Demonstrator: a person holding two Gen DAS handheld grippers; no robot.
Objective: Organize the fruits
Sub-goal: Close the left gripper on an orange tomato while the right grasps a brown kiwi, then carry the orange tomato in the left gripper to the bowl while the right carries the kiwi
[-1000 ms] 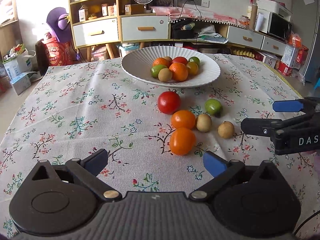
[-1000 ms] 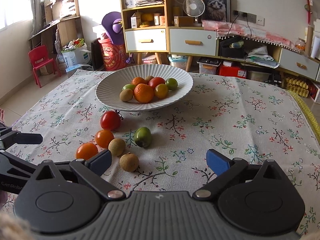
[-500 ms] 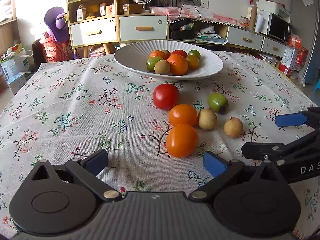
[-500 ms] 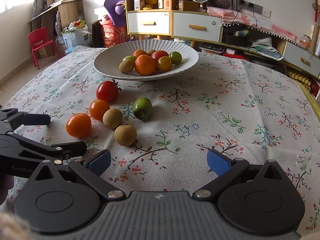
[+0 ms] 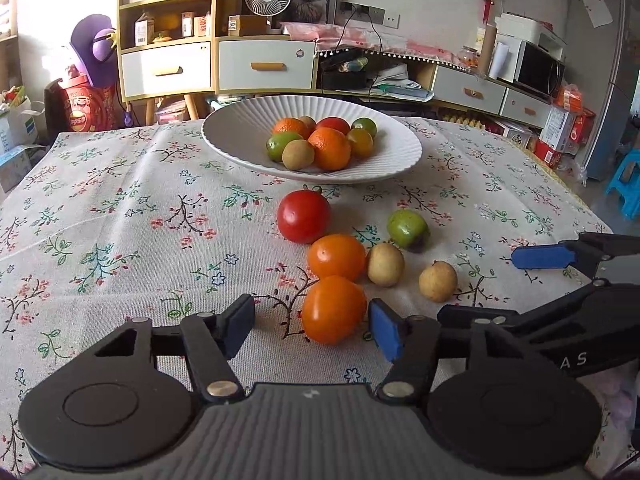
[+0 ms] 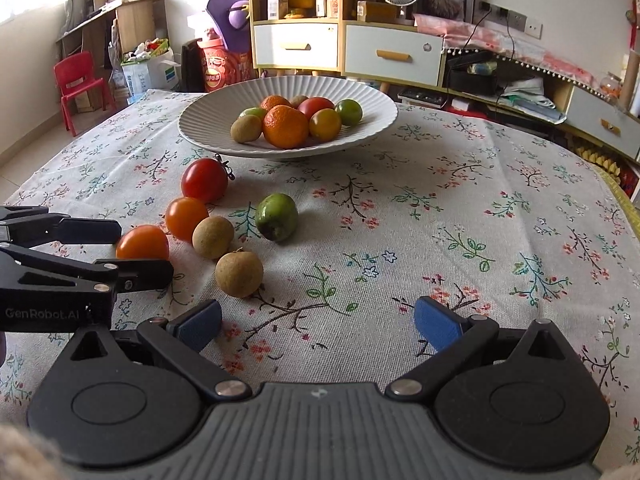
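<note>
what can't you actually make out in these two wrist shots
- Left wrist view: whether the left gripper, closing, already touches the near orange tomato; its right finger looks close, contact unclear.
- Both views: the brownish fruit at the back of the white bowl, mostly hidden behind the oranges.
- Left wrist view: the right gripper, cut off by the right edge.
- Labels on shelf boxes: too small.

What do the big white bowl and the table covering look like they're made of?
White bowl: probably glazed ceramic, since it looks rigid with crisp radiating ribs and a soft sheen; moulded plastic can't be ruled out. Tablecloth: woven fabric, cotton or linen by the look, matte, with a visible weave, creases and a printed floral pattern.
</note>
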